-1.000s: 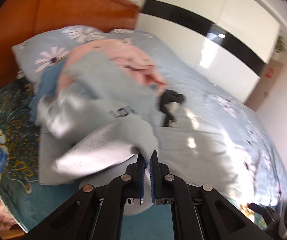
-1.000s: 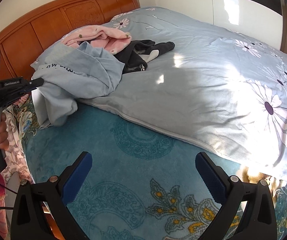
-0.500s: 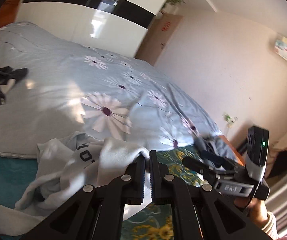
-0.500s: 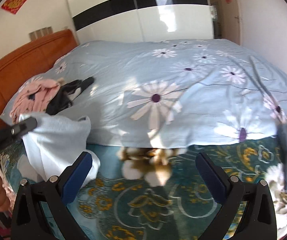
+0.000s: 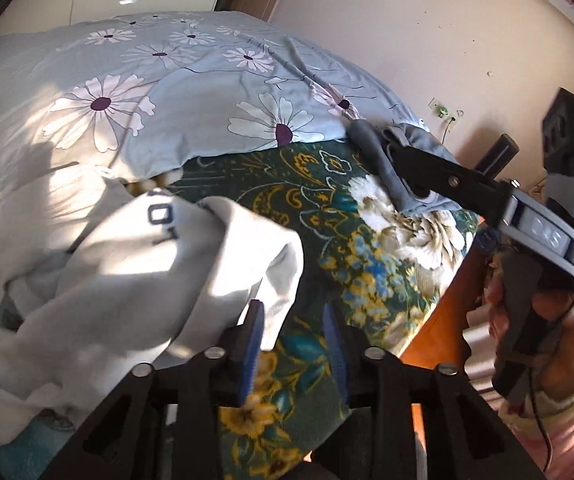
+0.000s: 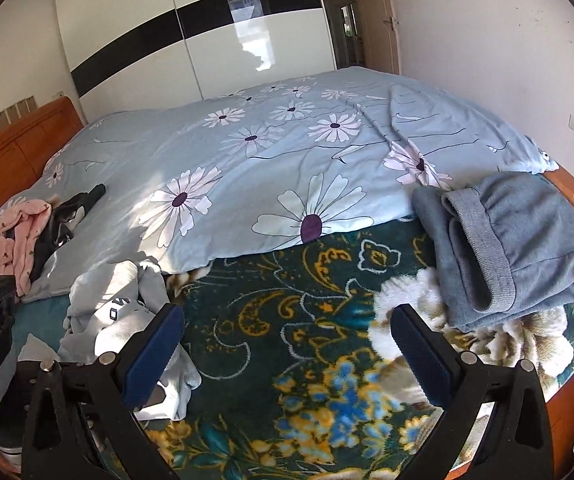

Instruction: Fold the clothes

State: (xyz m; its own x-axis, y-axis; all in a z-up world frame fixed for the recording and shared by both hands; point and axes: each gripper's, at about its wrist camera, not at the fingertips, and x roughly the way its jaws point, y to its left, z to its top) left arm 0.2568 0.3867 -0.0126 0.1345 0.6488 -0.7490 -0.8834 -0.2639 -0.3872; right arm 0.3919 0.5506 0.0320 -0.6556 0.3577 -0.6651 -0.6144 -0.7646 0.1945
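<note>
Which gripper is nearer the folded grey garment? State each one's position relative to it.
Right. The right gripper hangs open just short of the folded grey garment, which lies ahead to its right. The left gripper sits across the blanket, beside the white sweatshirt.

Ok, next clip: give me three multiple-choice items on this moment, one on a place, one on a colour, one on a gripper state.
1. Where does the folded grey garment lie?
A. on the pink clothes
B. on the patterned blanket, near the bed's corner
C. in a gripper

2. What colour are the pads of the right gripper?
A. blue
B. red
C. white

3. How is the left gripper?
A. shut on the white sweatshirt
B. open, with the sweatshirt beside it
C. out of view

Answers: 1 B, it rests flat on the blanket; 2 A, both are blue; 3 B, a gap shows between the fingers.
</note>
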